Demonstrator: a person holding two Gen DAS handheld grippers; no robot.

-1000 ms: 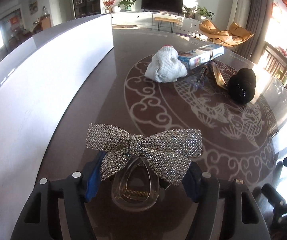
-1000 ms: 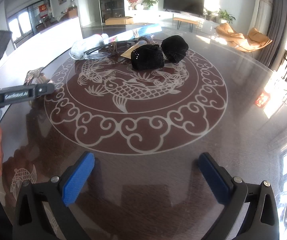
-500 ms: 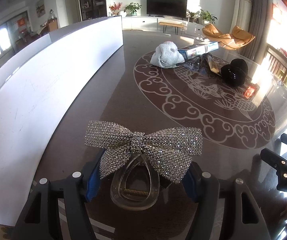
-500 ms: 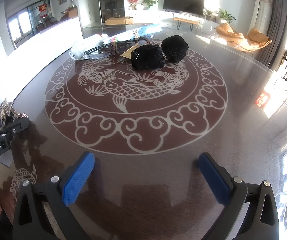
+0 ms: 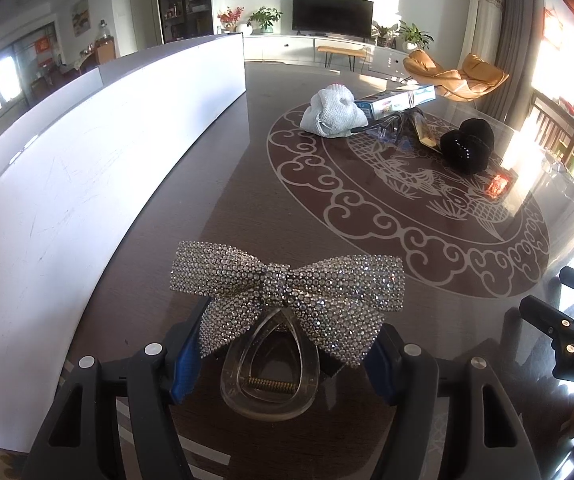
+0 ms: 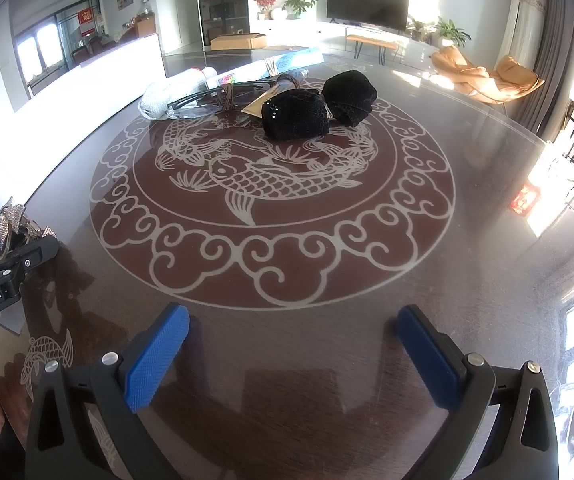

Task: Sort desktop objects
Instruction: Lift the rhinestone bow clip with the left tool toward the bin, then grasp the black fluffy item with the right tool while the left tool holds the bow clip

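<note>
Bow hair clip (image 5: 285, 298) at table's (image 6: 487, 280) nine o'clock edge; pouches (image 6: 295, 114), perhaps glasses (image 6: 207, 102), toward twelve.

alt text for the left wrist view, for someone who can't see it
The left gripper clamps a rhinestone bow hair claw clip above a dark glass table. Beyond lie a pale blue knitted item and a black velvet pouch.

box (image 5: 397, 100) print unreadable, glasses (image 5: 391, 130) blurred

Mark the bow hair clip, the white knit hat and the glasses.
bow hair clip (image 5: 285, 280): left wrist view, centre knot of the bow.
white knit hat (image 5: 333, 114): left wrist view, middle of the knit.
glasses (image 6: 207, 106): right wrist view, clear lens.
</note>
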